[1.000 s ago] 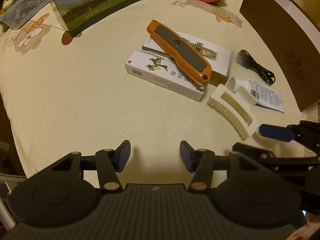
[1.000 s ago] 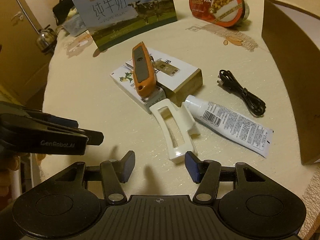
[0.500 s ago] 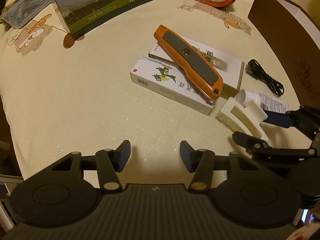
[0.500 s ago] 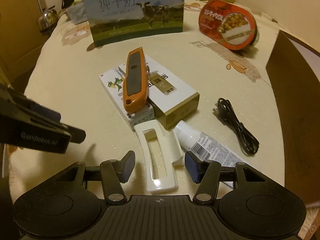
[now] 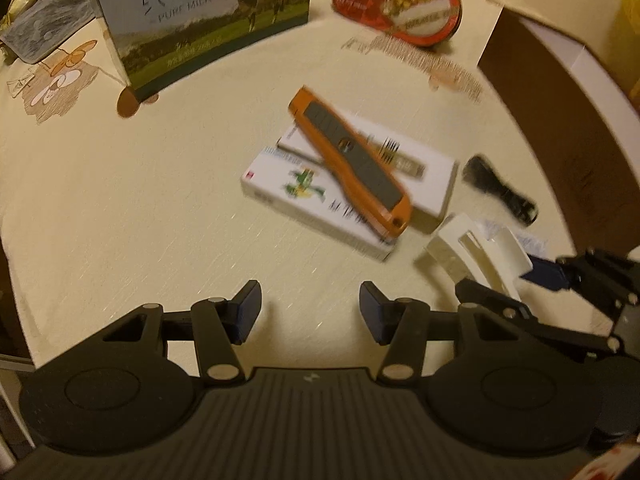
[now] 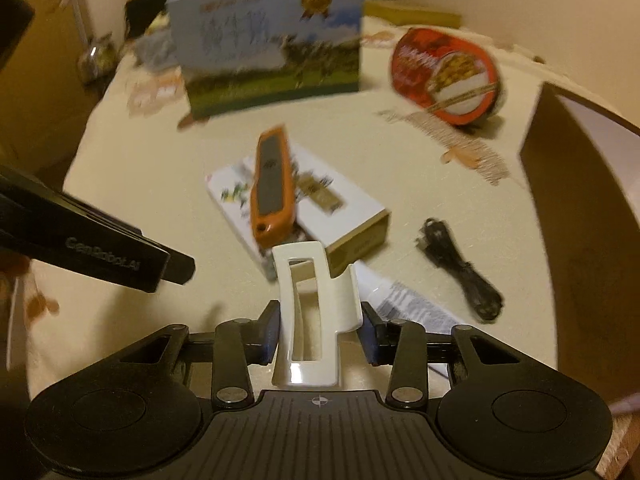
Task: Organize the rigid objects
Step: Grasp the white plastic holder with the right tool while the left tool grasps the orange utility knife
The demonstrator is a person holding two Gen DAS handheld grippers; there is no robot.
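1. Between my right gripper (image 6: 320,334) jaws: white hair claw clip (image 6: 310,312), now clamped and seemingly lifted off the desk (image 5: 120,200); half a second ago merely straddled.
2. Left gripper (image 5: 310,306): jaws wide apart, empty.
3. Judgement: placement next.

The white hair clip (image 6: 306,312) looks like shiny, smooth plastic. Behind the clip, the orange knife (image 6: 272,196) has a dull grey grip and lies on smooth paper boxes (image 6: 320,216). The tablecloth (image 5: 120,200) is soft, matt cloth.

Cream-clothed table (image 5: 120,208) under boxes (image 5: 320,204), cable (image 6: 464,272)
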